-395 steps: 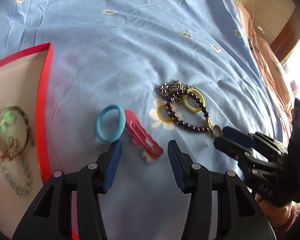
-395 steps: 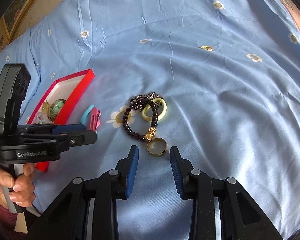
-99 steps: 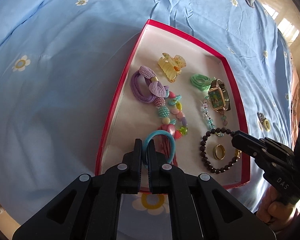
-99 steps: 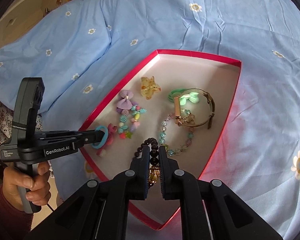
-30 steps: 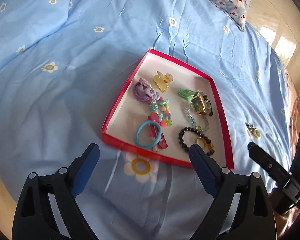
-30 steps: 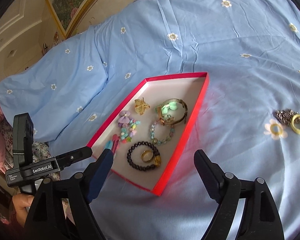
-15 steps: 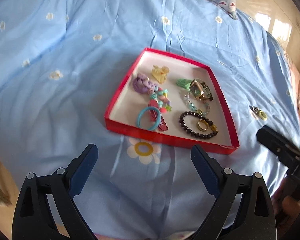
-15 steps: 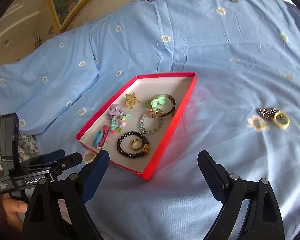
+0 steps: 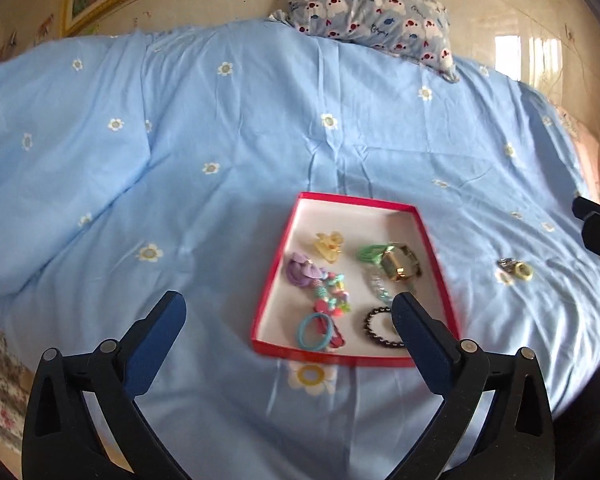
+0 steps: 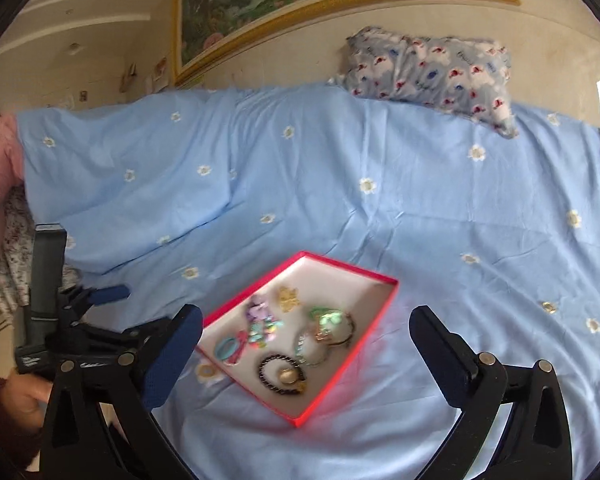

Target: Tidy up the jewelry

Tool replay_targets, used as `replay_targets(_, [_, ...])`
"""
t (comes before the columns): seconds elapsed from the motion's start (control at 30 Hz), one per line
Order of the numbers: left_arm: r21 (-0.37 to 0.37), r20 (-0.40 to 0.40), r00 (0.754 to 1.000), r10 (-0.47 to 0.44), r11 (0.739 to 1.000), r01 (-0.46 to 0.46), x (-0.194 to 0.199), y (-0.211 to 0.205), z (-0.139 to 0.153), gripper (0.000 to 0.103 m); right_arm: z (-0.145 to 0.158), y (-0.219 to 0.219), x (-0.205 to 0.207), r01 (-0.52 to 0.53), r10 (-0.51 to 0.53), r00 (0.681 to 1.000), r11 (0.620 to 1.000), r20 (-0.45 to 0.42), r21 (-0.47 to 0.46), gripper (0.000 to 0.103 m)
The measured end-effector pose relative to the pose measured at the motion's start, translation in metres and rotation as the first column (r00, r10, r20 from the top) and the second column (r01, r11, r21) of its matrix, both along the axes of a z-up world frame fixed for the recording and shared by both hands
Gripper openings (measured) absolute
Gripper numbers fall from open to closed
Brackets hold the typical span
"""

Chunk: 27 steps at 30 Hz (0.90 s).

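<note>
The red box [image 9: 434, 240] sits on the blue bed sheet [image 9: 240, 140]. Inside it lie a black bead bracelet [image 10: 278, 374] with a gold ring [image 10: 287, 376] in its middle, a blue hair tie [image 9: 315, 331], a watch [image 9: 400, 267] and a yellow clip [image 9: 329, 245]. A yellow ring [image 9: 524, 271] lies on the sheet, well apart from the box. The left claw [image 9: 290, 314] and the right claw [image 10: 306, 326] have both just been opening; both are spread wide, with nothing held. A pillow [image 10: 432, 68] lies far back.
</note>
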<state>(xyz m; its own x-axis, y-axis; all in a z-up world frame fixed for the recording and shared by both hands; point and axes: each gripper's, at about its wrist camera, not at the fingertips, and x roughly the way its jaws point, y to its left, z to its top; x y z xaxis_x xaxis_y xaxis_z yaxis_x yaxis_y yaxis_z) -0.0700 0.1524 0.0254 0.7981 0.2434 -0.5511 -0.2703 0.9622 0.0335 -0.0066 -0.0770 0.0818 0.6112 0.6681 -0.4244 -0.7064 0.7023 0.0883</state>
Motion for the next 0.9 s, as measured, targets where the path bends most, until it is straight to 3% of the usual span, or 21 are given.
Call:
replay_targets(0.1, [0.015,-0.071,0.997,0.025,1.000,-0.024,0.009,0.000,-0.014,0.103,-0.012,0.004,0.003,0.023,-0.023,1.000,1.000,-0.010,-0.009,0.103])
replay_targets(0.3, [0.027,-0.123,0.991,0.056,0.998,-0.054,0.012,-0.001,-0.035,0.103,-0.050,0.015,-0.001,0.043,-0.044,0.999,0.997,-0.025,-0.067,0.103])
replay_targets(0.67, [0.055,-0.166,0.984,0.070,0.997,-0.062,0.008,-0.010,-0.050,0.103,-0.087,0.025,0.005,0.041,-0.052,0.993,0.993,-0.107,-0.109,0.103])
replay_targets(0.9, [0.059,-0.178,0.981,0.071,0.996,-0.061,0.009,-0.012,-0.049,0.103,-0.096,0.026,0.007,0.052,-0.068,0.989,0.991,-0.133,-0.120,0.103])
